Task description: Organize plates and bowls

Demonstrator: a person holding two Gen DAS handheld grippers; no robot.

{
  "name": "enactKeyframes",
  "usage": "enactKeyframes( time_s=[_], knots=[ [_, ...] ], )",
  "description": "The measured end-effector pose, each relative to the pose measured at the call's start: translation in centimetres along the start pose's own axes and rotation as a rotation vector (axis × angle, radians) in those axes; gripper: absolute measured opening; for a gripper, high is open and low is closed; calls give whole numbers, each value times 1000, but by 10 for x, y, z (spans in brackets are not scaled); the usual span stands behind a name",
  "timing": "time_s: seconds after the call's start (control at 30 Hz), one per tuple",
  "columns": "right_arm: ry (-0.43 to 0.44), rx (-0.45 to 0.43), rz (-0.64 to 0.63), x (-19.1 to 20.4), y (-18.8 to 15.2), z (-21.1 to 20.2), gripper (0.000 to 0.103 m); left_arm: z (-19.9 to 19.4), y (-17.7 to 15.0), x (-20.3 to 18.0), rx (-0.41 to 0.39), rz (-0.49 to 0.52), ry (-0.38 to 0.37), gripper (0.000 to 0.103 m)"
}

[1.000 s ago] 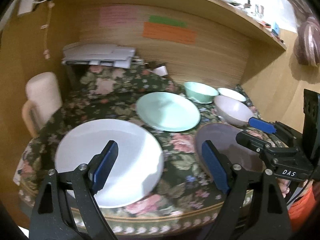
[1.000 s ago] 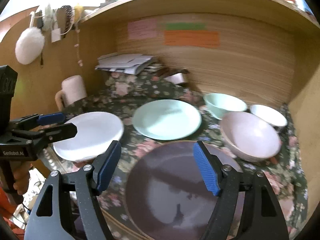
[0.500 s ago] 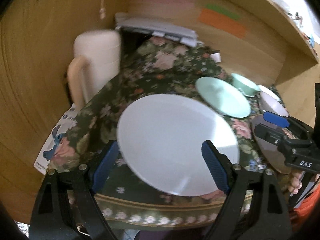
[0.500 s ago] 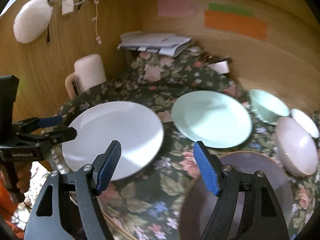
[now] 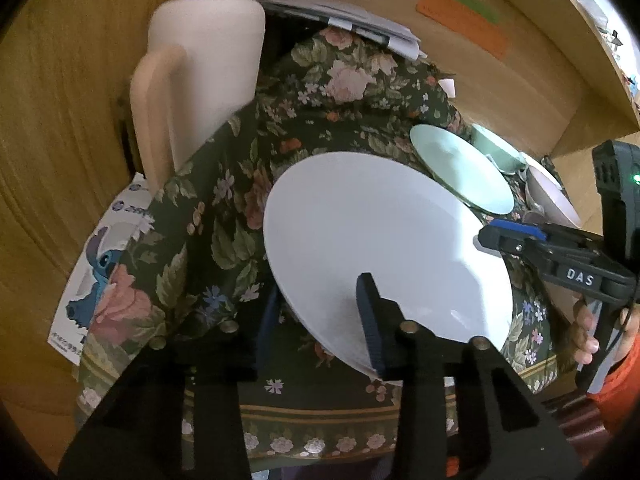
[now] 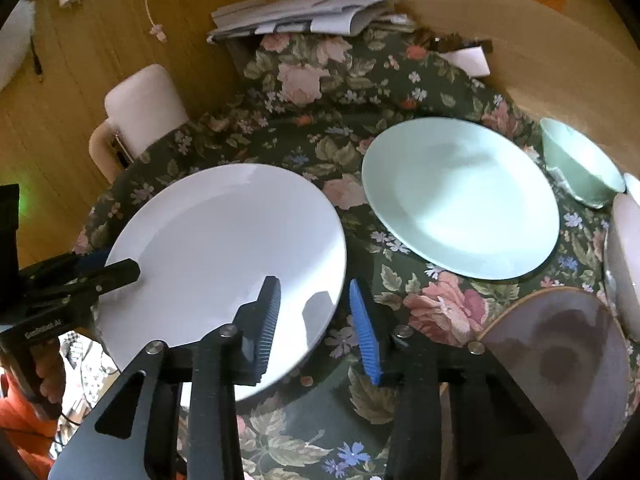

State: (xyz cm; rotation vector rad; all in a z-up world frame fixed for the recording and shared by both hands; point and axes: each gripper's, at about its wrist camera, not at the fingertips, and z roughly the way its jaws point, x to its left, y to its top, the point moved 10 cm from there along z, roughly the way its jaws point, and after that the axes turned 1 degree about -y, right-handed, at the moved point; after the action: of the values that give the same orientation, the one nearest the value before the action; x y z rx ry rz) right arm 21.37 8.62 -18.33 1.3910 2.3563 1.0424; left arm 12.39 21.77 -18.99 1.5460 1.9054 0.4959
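A white plate (image 5: 384, 240) lies on the floral cloth at the table's near left; it also shows in the right wrist view (image 6: 224, 248). My left gripper (image 5: 316, 316) straddles its left rim, one finger above and one below, jaws narrowed around the rim. My right gripper (image 6: 314, 320) straddles its right rim the same way. Whether either pad presses the plate I cannot tell. A mint plate (image 6: 460, 196), a mint bowl (image 6: 580, 168), a pink bowl (image 6: 628, 264) and a mauve plate (image 6: 560, 360) lie to the right.
A cream pitcher (image 5: 200, 72) stands at the table's left edge. Stacked papers (image 6: 300, 12) lie at the back against the wooden wall. A printed sheet (image 5: 104, 256) hangs under the cloth at the left. The table edge (image 5: 320, 436) runs close below the grippers.
Both grippers moved left and closed in on the white plate from opposite sides. Their jaws narrowed from wide open to straddling the plate's rim.
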Motion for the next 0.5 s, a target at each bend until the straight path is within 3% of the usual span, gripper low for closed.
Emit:
enactKeyframes(
  time_s=[0.27, 0.5],
  knots=[
    [-29, 25, -10, 0, 0, 12, 26, 4, 1, 0, 8, 2, -21, 32],
    [20, 64, 42, -2, -1, 20, 27, 5, 2, 0, 13, 14, -29, 31]
  ],
)
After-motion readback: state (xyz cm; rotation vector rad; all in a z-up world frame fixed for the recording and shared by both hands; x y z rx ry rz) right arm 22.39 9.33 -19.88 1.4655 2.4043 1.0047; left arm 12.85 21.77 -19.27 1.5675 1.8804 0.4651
